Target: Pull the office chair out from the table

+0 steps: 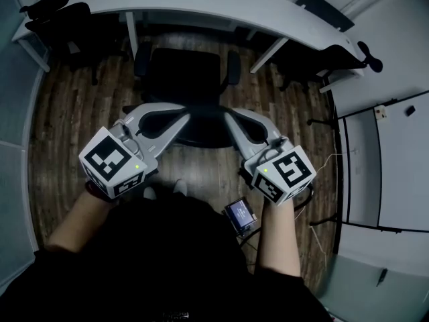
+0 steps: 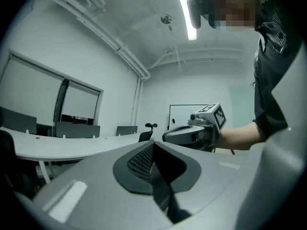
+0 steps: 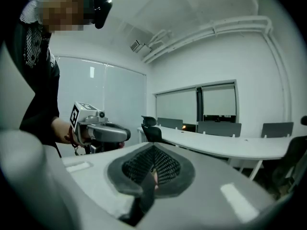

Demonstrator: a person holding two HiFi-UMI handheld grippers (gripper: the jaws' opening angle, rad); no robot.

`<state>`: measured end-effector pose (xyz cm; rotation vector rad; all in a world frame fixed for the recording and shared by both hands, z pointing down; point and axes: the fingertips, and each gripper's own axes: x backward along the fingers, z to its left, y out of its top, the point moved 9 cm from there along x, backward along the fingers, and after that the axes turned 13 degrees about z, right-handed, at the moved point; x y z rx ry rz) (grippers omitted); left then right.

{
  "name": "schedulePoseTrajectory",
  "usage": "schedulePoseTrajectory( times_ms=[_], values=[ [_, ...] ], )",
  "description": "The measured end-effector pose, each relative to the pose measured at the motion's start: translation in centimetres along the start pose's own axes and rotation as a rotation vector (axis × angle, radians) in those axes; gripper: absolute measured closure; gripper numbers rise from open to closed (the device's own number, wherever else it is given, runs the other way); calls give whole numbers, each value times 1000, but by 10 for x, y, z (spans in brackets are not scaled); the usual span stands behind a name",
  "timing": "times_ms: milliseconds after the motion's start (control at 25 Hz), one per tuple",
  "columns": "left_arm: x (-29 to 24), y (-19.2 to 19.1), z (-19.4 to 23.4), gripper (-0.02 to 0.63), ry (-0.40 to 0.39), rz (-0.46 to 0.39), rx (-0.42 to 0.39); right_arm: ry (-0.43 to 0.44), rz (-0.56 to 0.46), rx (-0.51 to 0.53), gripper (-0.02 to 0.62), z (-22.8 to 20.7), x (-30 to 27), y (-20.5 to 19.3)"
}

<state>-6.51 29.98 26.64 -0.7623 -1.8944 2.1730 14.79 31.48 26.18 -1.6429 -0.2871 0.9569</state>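
The black office chair (image 1: 184, 79) stands at the curved white table (image 1: 201, 2), its seat toward the table and its back toward me. Both grippers hover over the chair's back edge, side by side, and touch nothing. In the head view my left gripper (image 1: 185, 117) is shut and empty, and my right gripper (image 1: 228, 116) is too. The left gripper view shows the left gripper's (image 2: 153, 152) mesh pads pressed together, with the right gripper (image 2: 192, 133) beyond them. The right gripper view shows closed pads on the right gripper (image 3: 152, 163) and the left gripper (image 3: 98, 133) at the side.
More black chairs stand at the table's left end (image 1: 64, 19) and right end (image 1: 315, 59). The table (image 3: 230, 145) runs along the wall under the windows. A small device (image 1: 241, 215) hangs by my waist. A white panel (image 1: 395, 166) stands at the right, with cables on the wood floor.
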Motion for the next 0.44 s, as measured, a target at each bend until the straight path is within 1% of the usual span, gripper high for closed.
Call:
schedulePoseTrajectory(
  times_ms=[160, 280, 440],
  values=[
    [-5, 2, 0, 601, -22, 14, -50, 2, 5, 3, 594, -4, -3, 2],
    [-6, 2, 2, 601, -25, 21, -58, 6, 9, 10, 594, -5, -5, 2],
    [-9, 7, 5, 601, 3, 47, -58, 10, 10, 16, 594, -9, -7, 3]
  ],
)
